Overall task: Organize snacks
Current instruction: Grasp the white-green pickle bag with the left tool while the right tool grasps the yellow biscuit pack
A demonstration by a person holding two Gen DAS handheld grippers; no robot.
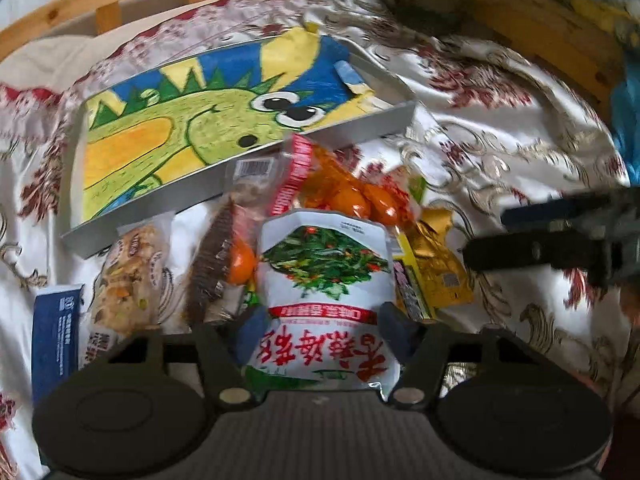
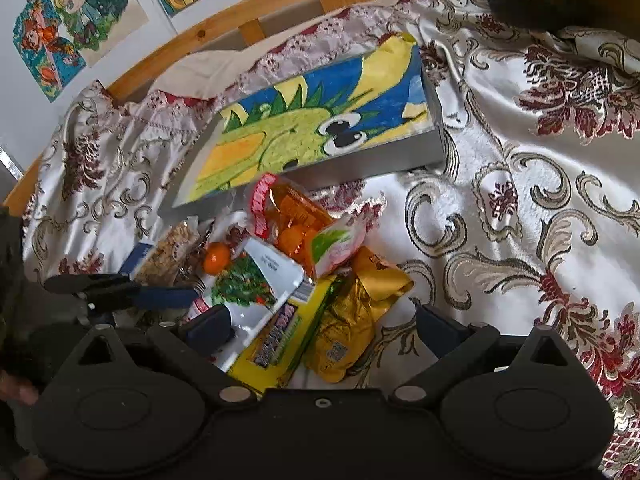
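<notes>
A pile of snacks lies on the patterned cloth in front of a grey tray (image 1: 362,130) (image 2: 372,162) lined with a dinosaur drawing. My left gripper (image 1: 325,324) is shut on a white packet (image 1: 324,264) printed with green and red peppers, one pad on each side of it. In the right wrist view that packet (image 2: 248,280) lies at the left of the pile, with the left gripper (image 2: 120,292) beside it. My right gripper (image 2: 324,332) stands open above a yellow box (image 2: 280,344) and a gold packet (image 2: 352,320), touching neither.
Around the white packet lie an orange jelly bag (image 1: 352,192), a nut bar (image 1: 128,276), a brown wafer pack (image 1: 216,264), a loose orange ball (image 2: 216,258) and a blue box (image 1: 54,336). A wooden bed rail (image 2: 248,8) runs behind the tray. Bare cloth (image 2: 520,220) spreads to the right.
</notes>
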